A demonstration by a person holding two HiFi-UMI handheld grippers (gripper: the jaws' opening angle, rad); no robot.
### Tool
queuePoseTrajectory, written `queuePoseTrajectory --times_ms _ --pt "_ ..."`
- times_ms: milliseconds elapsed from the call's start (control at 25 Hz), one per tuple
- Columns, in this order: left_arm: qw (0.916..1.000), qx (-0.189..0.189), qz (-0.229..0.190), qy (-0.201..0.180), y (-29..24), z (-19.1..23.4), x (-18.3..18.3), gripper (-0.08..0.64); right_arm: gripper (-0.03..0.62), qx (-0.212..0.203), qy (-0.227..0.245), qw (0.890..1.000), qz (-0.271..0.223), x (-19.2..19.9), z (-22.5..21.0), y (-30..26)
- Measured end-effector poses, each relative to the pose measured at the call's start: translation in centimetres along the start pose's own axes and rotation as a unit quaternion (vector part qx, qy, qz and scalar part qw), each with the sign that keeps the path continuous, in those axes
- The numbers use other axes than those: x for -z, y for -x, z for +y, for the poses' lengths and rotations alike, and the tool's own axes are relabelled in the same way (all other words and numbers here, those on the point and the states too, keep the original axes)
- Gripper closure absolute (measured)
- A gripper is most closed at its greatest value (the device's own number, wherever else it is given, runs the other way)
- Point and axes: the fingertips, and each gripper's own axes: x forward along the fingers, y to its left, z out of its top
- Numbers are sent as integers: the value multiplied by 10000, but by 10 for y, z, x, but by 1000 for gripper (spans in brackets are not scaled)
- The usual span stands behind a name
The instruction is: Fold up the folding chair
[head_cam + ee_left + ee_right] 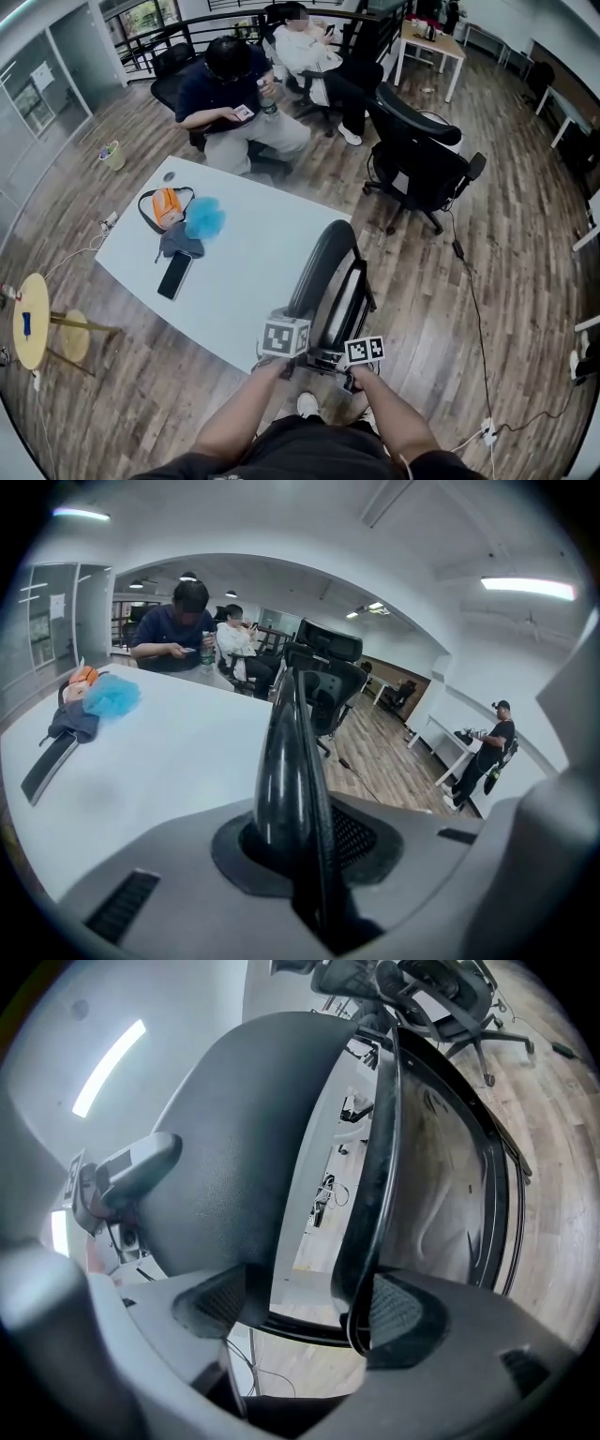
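The black folding chair [328, 281] stands by the near right edge of the white table [253, 291], its seat and back swung close together. Both grippers hold its near end. My left gripper [298, 349] is shut on the thin edge of the chair's glossy black panel [286, 761], which runs straight out from between its pads [361, 841]. My right gripper [345, 361] spans both parts: one pad lies on the grey back panel [244, 1147], the other on the black seat rim [375, 1194], with a narrow gap between the two parts.
An orange pouch [167, 206], a blue fluffy thing [204, 218] and a dark phone [174, 275] lie on the table. A black office chair [417, 150] stands beyond, and two people sit at the far side. A small yellow stool [30, 321] stands at the left. Cables [473, 309] cross the wooden floor.
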Motion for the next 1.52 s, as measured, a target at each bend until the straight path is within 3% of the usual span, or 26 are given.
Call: queuePoseTrajectory --times_ms 280,400,520,680,800,880,1000,1160,1240,1400,1440,1520 --pt "10000 -19 -20 34 2 3 1 483 193 -86 60 9999 84 1 1 -6" --pt "9989 -302 -354 -115 17 9 -7 449 193 34 209 9998 -52 0 -3 -4" --pt "9935 -534 -946 -341 43 18 -12 367 193 429 343 9972 -507 -3 -14 15" --pt "9824 -834 -1482 -773 82 17 -17 351 193 731 501 9865 -1376 -6 -15 75" --pt "9714 -950 -1775 -1263 112 -13 -19 352 195 981 796 9727 -1947 -1 -8 137" --pt "9658 -818 -1954 -1496 126 -48 -16 353 195 1023 1103 9597 -2374 -2 11 178" --pt "9630 -475 -2127 -1582 129 -107 0 364 226 1262 1750 9299 -2980 3 43 240" --pt "9662 -48 -2248 -1264 122 -187 28 428 477 2020 2605 8757 -3528 25 74 324" --pt "9652 137 -2384 -1064 120 -226 43 500 574 2595 3013 8395 -3702 42 83 368" --pt "9597 85 -2676 -855 112 -281 77 554 577 3826 3593 7504 -4017 83 90 448" --pt "9591 84 -2694 -861 108 -293 88 554 578 4032 3647 7342 -4065 95 90 465" --pt "9594 175 -2661 -914 99 -320 112 554 578 4246 3649 7185 -4127 117 87 493"
